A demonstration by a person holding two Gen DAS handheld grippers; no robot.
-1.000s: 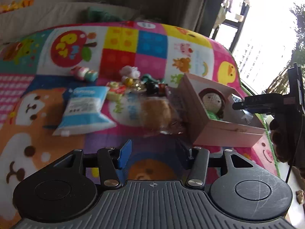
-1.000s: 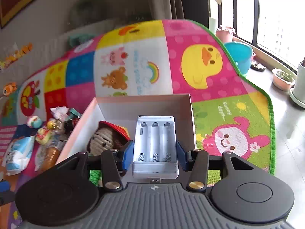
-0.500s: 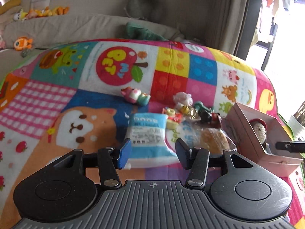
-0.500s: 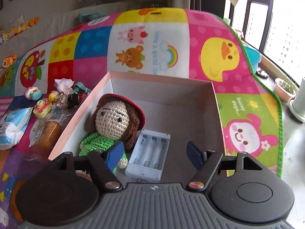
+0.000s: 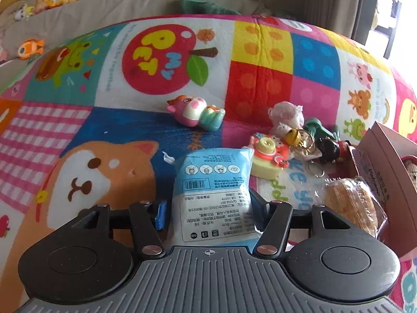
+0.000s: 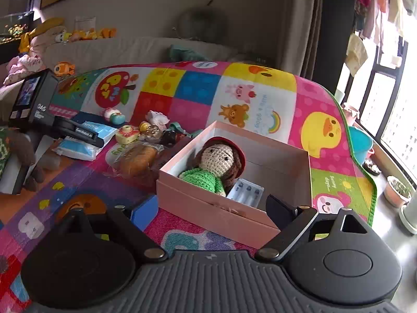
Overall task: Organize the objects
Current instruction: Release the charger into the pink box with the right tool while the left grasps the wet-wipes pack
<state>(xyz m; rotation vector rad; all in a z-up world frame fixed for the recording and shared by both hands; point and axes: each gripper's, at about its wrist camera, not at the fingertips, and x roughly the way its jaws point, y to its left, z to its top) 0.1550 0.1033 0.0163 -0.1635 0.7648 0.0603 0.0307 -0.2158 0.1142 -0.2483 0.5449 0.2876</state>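
Toys and packets lie scattered on the colourful patchwork play mat (image 5: 260,78): one pale blue plastic packet printed with a barcode (image 5: 213,195), one wrapped brown bread roll (image 5: 349,203), one pink pig squishy toy (image 5: 194,113), one yellow toy camera (image 5: 265,159), and a small heap of keychains (image 5: 307,135) whose number I cannot tell. One open pink cardboard box (image 6: 216,211) sits on the mat, holding one crocheted doll in a green top and red hat (image 6: 213,161) and one white battery holder (image 6: 246,191) beside it.

Left gripper (image 5: 208,208) tilts down over the blue packet, its jaws opening, the packet's near end between them; whether the pads press it I cannot tell. Right gripper (image 6: 211,208) hangs just before the box's near wall, jaws opening wide, holding nothing.
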